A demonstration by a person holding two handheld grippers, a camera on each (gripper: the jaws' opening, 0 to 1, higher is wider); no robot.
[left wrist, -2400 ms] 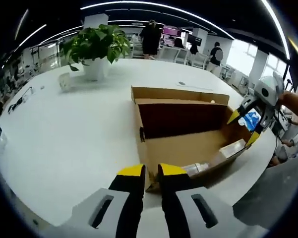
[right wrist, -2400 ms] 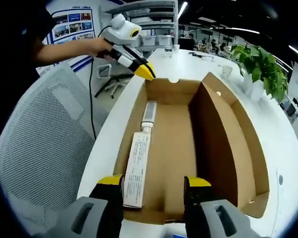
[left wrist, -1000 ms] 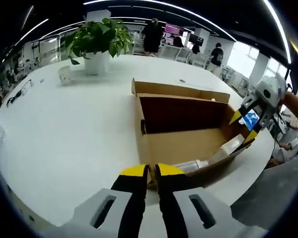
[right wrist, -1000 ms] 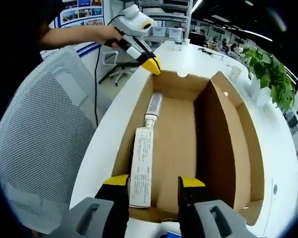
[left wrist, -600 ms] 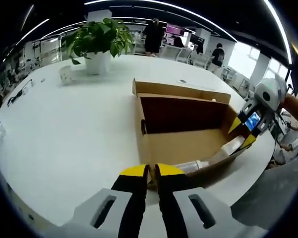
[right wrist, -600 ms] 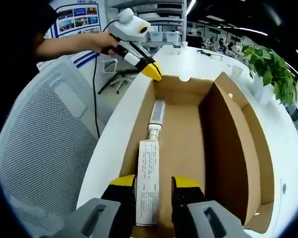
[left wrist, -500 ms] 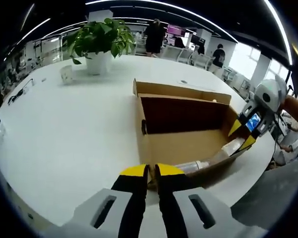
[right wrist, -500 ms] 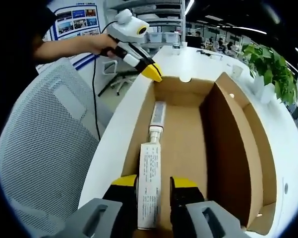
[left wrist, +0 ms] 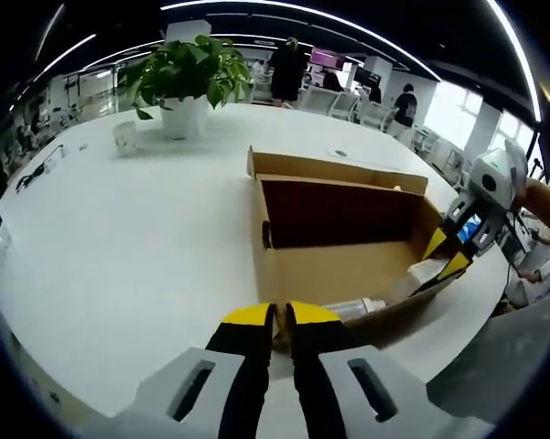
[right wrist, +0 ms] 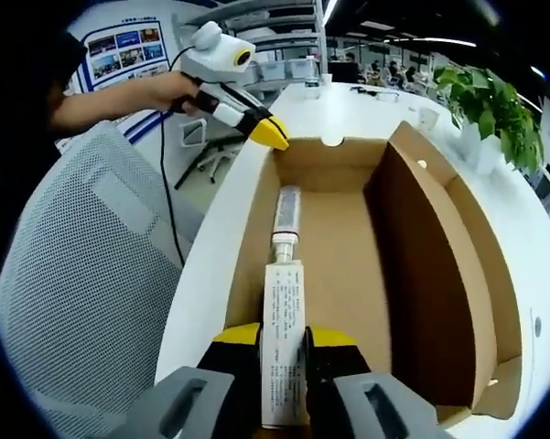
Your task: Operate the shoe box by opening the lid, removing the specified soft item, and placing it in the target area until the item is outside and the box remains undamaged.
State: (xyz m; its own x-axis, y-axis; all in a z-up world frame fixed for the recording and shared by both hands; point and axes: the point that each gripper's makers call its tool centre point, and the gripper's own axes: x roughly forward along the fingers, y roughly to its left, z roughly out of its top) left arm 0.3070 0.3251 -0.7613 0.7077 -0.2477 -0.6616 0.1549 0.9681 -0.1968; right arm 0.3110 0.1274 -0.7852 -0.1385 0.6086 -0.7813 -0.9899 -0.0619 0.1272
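Note:
An open brown cardboard shoe box (left wrist: 334, 170) (right wrist: 439, 256) lies on the white table (left wrist: 119, 247), its lid flap standing along one long side. A white printed tube (right wrist: 284, 302) (left wrist: 423, 273) lies lengthwise on the box floor. My right gripper (right wrist: 284, 337) is shut on the tube's near end, which sticks out between the yellow tips. From the left gripper view the right gripper (left wrist: 447, 256) reaches into the box's far right end. My left gripper (left wrist: 281, 315) (right wrist: 273, 135) is shut on the box wall at the opposite corner.
A potted plant (left wrist: 185, 78) (right wrist: 490, 110) and a small white cup (left wrist: 122, 137) stand farther back on the table. A grey mesh chair (right wrist: 82, 293) sits against the table edge beside the box. People stand in the room behind.
The right gripper's jaws went from wide apart beside the tube to shut around its near end. The left gripper has kept its hold on the box corner.

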